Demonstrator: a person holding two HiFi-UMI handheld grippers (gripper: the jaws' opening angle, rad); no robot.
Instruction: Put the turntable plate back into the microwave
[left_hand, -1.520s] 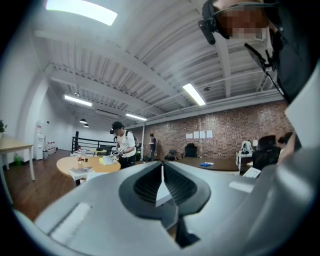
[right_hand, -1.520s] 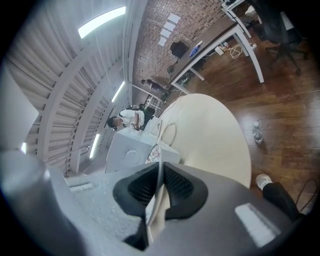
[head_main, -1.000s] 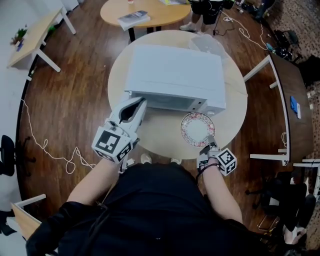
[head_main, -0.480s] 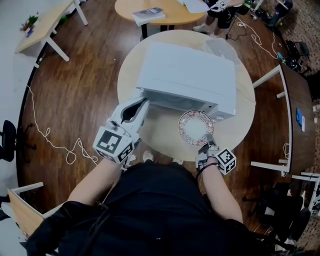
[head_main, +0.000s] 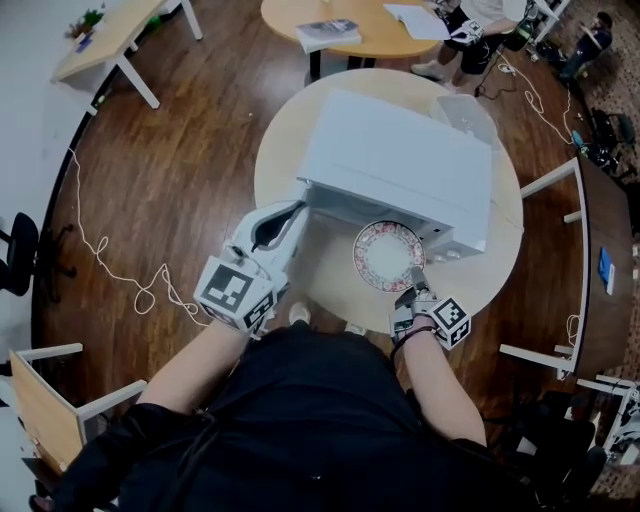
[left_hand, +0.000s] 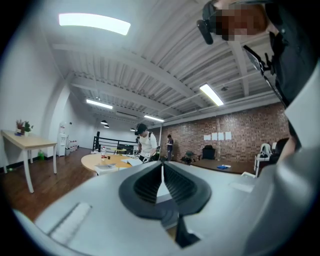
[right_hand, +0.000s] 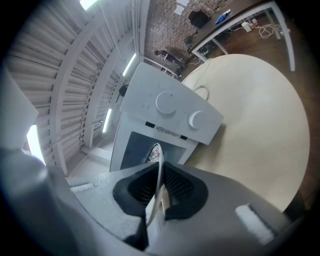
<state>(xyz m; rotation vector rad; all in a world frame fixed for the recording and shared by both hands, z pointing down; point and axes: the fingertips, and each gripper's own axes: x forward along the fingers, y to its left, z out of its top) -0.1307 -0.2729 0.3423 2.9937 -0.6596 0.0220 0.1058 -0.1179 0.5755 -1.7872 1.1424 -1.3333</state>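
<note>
Plate (head_main: 388, 256) | patterned rim, pinched by right gripper (head_main: 414, 273) | before microwave (head_main: 400, 160)

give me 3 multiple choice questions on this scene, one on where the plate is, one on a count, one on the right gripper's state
1. Where is the round white plate with the red patterned rim relative to the white box-shaped microwave?
A. on top of it
B. behind it
C. in front of it, over the round beige table

2. How many round white knobs does the microwave's front panel carry?
A. one
B. two
C. four

3. The right gripper is
A. shut on the plate's rim
B. open and empty
C. shut on a knob

Answers:
1. C, since the head view shows the plate just ahead of the microwave's front.
2. B, since the right gripper view shows two knobs side by side.
3. A, since the plate's thin edge runs between the closed pads.
</note>
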